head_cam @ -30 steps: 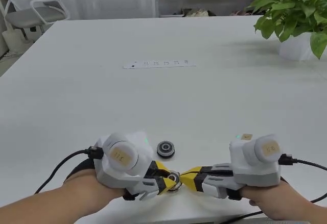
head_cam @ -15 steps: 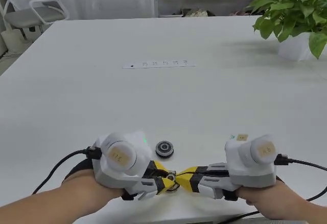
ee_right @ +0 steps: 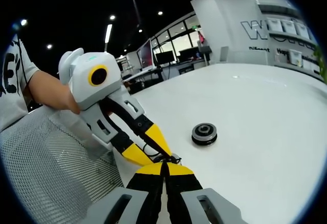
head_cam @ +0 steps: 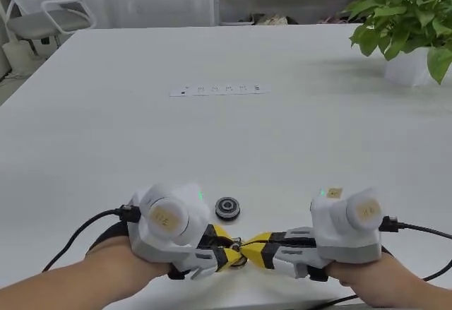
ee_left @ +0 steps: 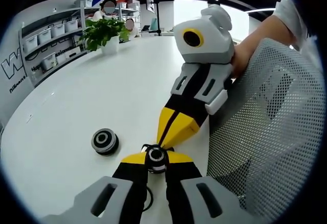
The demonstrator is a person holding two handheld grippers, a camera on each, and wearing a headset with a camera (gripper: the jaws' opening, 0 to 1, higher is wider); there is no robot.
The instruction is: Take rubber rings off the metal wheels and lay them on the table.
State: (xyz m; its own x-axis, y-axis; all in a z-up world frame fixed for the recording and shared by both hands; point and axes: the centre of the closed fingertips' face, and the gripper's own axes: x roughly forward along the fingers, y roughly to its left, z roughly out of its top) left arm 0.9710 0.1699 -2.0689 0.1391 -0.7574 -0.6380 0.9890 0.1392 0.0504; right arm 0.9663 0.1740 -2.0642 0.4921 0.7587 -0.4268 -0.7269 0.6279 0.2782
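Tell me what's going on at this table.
A person holds a gripper in each hand low over the table. The left gripper is shut on a small metal wheel, and the right gripper, shut, seems to pinch its black rubber ring. A second wheel lies on the table just beyond, ring on.

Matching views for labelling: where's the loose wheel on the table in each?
Head view: loose wheel, low centre, just beyond the held wheel.
Left gripper view: loose wheel, lower left, left of the jaws.
Right gripper view: loose wheel, right of centre.
Shared landmark: held wheel, gripped by the left tool.
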